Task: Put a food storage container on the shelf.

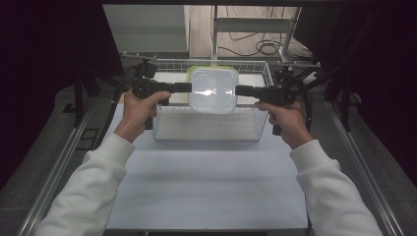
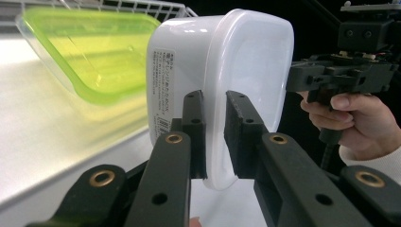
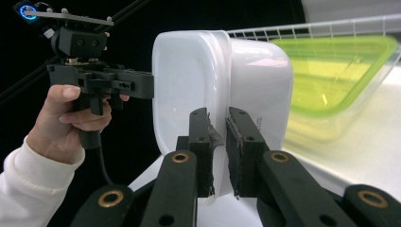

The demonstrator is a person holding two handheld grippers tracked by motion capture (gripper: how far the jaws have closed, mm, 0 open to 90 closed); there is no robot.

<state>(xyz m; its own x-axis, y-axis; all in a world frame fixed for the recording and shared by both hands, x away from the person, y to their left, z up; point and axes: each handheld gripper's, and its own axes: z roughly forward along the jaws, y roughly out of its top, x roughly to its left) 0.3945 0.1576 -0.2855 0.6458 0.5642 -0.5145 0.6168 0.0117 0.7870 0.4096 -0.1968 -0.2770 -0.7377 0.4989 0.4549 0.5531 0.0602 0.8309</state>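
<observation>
While the white box [image 1: 213,90] hung above the wire basket [image 1: 206,129] on the counter [image 1: 206,182], the left tool [image 1: 183,87] and the right tool [image 1: 243,90] each pinched its rim from opposite sides, jaws nearly closed on the thin lip. Holding it at both ends probably kept the box level and steady, since a single grip on so narrow an edge might let it tip. A green tub [image 2: 99,56] lay in the basket just behind the box, apart from it and from both tools.
</observation>
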